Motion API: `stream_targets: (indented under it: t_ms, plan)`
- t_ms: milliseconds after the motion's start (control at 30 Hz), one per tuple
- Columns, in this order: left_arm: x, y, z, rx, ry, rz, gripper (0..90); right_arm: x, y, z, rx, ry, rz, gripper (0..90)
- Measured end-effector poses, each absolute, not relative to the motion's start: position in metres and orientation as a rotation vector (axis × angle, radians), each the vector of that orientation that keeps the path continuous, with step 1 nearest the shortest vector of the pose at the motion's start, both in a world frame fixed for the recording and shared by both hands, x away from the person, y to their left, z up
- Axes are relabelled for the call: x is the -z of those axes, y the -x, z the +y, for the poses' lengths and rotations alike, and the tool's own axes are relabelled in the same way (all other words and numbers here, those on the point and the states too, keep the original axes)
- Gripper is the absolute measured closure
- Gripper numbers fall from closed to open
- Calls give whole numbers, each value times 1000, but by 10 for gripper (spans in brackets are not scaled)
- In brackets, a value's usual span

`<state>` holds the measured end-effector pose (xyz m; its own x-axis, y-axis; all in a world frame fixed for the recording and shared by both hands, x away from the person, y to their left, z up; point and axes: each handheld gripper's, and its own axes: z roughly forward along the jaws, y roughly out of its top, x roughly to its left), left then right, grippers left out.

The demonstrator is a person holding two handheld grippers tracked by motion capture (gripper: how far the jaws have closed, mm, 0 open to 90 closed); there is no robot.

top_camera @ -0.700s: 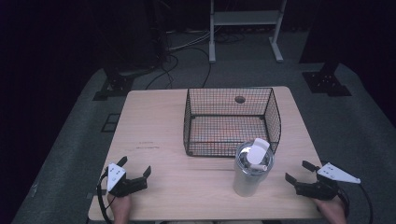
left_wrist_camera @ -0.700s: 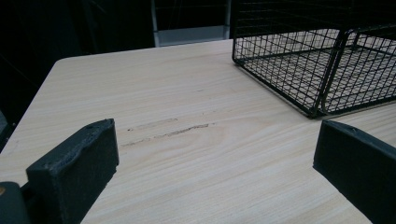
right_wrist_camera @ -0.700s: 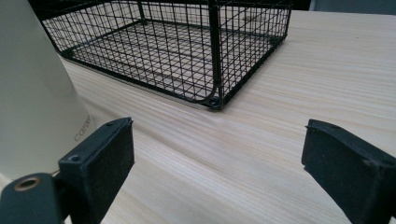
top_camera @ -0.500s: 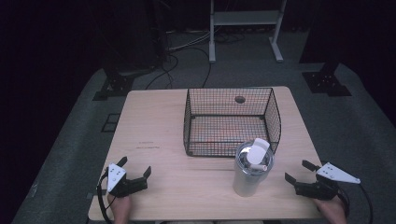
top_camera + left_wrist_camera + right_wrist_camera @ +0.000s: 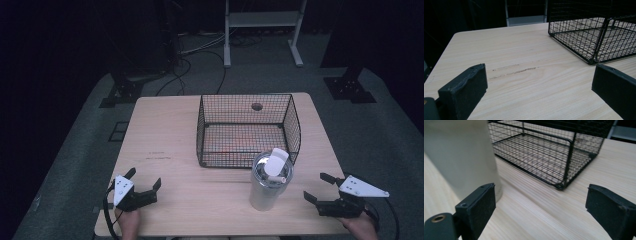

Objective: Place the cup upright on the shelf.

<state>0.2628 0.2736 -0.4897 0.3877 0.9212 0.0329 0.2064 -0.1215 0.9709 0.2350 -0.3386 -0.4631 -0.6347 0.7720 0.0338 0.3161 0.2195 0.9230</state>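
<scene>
- A tall steel tumbler (image 5: pixel 270 181) with a lid stands upright on the wooden bench (image 5: pixel 165 130). It is just in front of the black wire basket (image 5: pixel 248 129), near the basket's front right corner.
- The right gripper (image 5: pixel 322 188) rests near the bench's right edge, a little way from the tumbler. Its jaws are wide open and hold nothing.
- In the right gripper view, the tumbler's pale side (image 5: pixel 461 155) is close by the left jaw, not between the two jaws.
- The left gripper (image 5: pixel 145 180) sits at the front left of the bench, well apart from the tumbler. Its jaws are wide open too, and empty.
- I think the next job is to grab the tumbler, and the right gripper is the nearer one.
- To do it well, turn the gripper so the tumbler sits in the middle between both jaws.
- Grab low on the body, not on the lid, so it does not tip.
- Squeeze slowly. The side looks smooth and could slip.
- Keep clear of the basket wires.
</scene>
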Motion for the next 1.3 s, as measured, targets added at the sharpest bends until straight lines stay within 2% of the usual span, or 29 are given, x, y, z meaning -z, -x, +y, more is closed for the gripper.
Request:
stream_targets:
  t_ms: [700, 1300]
  plan:
    - [490, -262, 273, -853, -1597, 1025, 0, 433, -225, -297, -1468, -717, 2242, 86]
    - [490, -262, 273, -854, -1595, 1022, 0, 435, -230, -267, -1541, -617, 2325, 86]
